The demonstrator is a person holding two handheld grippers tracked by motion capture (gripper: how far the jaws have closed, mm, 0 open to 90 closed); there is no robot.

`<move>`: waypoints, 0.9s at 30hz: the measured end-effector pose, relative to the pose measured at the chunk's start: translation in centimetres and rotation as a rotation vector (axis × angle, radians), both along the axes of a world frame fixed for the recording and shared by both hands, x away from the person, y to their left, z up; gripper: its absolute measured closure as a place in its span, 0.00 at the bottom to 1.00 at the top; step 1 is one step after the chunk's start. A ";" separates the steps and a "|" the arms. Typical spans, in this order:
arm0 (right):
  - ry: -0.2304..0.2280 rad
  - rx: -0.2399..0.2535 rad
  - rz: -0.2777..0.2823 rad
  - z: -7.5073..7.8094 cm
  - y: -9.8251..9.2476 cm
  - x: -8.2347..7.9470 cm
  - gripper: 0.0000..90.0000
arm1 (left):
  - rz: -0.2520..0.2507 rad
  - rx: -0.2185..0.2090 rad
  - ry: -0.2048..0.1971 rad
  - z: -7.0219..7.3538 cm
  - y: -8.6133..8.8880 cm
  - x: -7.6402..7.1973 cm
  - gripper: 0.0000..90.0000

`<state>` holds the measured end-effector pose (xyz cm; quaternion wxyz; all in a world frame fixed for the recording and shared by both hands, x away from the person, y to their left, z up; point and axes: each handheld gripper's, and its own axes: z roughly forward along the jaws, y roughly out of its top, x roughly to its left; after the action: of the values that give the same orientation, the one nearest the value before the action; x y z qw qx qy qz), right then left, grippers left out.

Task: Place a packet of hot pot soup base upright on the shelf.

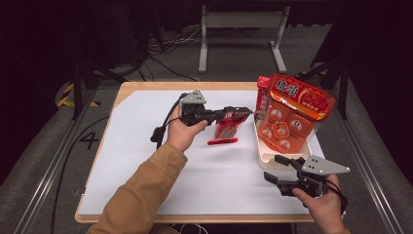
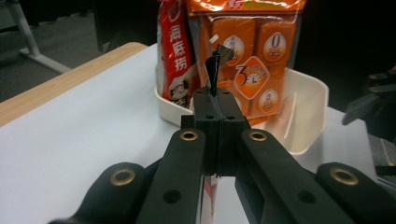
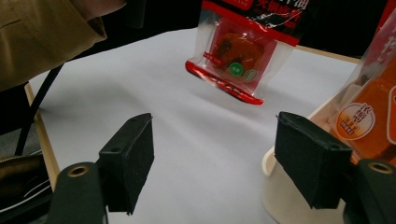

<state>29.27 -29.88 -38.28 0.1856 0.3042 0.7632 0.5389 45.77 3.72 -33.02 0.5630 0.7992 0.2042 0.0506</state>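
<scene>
Here the red sauce packet is held by its top edge in the pressed-together jaws of the left gripper — hanging long axis downward just left of the cream tray — while the right gripper waits spread, empty, nearer the person.

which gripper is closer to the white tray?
Right. The right gripper sits just below the white tray at its near edge, jaws open. The left gripper is a bit left of the tray's far end, above the table, shut on a red packet.
</scene>
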 end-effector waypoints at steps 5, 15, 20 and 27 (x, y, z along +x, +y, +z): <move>-0.007 0.005 -0.019 0.8 0.2 0.4 0.38 | -0.034 -0.022 -0.016 0.7 -0.1 -1.1 1.00; -0.020 0.017 -0.051 2.3 0.2 1.5 0.45 | -0.121 -0.040 -0.048 2.3 -1.0 -3.8 1.00; -0.028 0.030 -0.066 3.3 0.1 2.1 0.50 | -0.157 -0.049 -0.051 2.7 -1.5 -4.8 1.00; -0.044 0.029 -0.090 4.1 0.2 2.8 0.55 | -0.199 -0.071 -0.064 3.3 -2.2 -5.9 1.00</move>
<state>32.08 -29.68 -34.20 0.2222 0.3291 0.7364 0.5478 39.84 1.50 -29.75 0.5996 0.7930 0.1073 0.0127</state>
